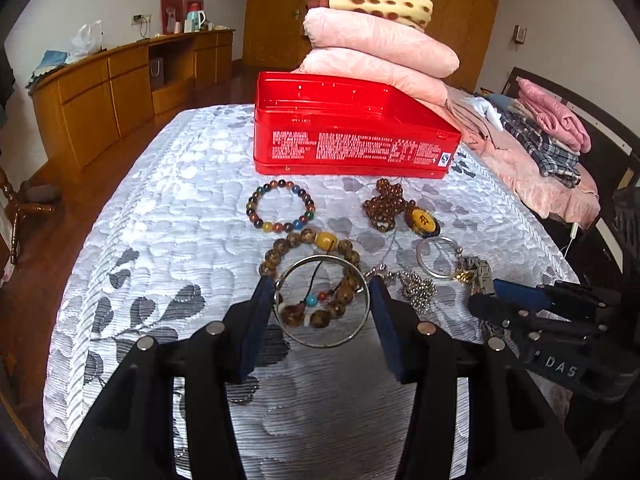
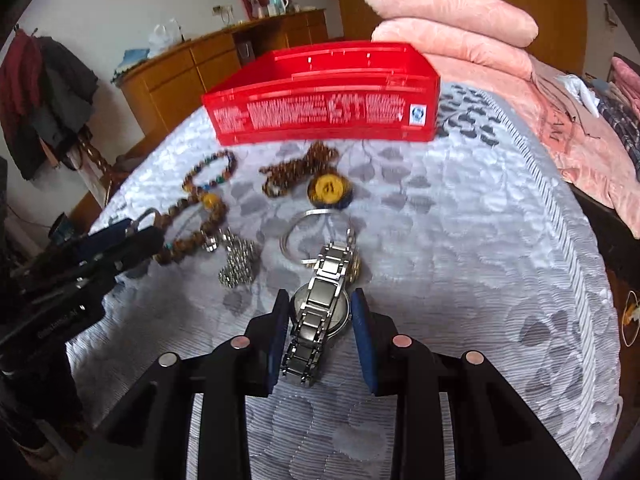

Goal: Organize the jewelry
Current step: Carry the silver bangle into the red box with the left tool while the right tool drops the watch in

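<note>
An open red box [image 1: 352,136] [image 2: 320,96] stands at the far side of the bed. In front of it lie a colourful bead bracelet [image 1: 280,204], a brown bead necklace with a yellow pendant [image 1: 422,220], a thin silver ring [image 1: 438,257], a ball chain [image 1: 418,290] and a large brown bead bracelet [image 1: 312,248]. My left gripper [image 1: 322,294] is shut on a silver bangle [image 1: 322,340] that lies over the brown beads. My right gripper [image 2: 320,308] is shut on a silver watch [image 2: 316,320].
Folded pink quilts [image 1: 380,52] are stacked behind the box, with folded clothes [image 1: 544,136] to the right. The bed has a white quilted cover [image 1: 160,208]. A wooden cabinet [image 1: 120,92] stands at the left wall.
</note>
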The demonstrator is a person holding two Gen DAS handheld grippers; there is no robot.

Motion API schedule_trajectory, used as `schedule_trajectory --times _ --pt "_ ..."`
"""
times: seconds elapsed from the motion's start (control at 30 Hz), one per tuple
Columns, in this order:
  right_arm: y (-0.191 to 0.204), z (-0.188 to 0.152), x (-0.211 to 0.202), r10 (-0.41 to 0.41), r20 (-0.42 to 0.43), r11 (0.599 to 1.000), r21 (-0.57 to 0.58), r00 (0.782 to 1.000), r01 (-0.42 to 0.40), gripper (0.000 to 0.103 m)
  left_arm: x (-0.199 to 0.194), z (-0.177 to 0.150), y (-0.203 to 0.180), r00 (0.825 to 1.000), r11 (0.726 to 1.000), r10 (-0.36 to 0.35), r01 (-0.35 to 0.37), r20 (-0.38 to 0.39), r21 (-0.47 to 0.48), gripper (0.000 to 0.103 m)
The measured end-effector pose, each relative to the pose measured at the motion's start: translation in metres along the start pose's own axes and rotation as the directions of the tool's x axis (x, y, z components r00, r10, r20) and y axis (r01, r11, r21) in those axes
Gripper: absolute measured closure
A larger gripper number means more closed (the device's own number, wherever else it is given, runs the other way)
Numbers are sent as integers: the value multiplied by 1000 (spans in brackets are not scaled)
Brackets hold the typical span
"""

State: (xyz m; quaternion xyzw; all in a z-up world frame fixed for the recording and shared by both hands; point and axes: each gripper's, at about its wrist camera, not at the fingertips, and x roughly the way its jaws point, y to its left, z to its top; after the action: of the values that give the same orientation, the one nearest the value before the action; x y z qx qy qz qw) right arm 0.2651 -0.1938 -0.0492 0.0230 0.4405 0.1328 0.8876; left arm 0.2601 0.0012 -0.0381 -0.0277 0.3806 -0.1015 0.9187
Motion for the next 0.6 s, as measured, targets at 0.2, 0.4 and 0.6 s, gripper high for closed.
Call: schedule_trajectory --times 0.2,0.4,0.6 --pt "6 0 4 -17 21 1000 -24 1000 18 62 2 -1 0 1000 1000 4 -4 -5 -2 55" --pt "8 -3 1 -45 40 998 -47 998 47 72 2 -3 -1 1000 1000 6 -6 -8 -3 55" --pt "2 6 -20 -1 87 1000 -26 996 3 72 0 0 1 1000 1000 4 -4 5 -2 55"
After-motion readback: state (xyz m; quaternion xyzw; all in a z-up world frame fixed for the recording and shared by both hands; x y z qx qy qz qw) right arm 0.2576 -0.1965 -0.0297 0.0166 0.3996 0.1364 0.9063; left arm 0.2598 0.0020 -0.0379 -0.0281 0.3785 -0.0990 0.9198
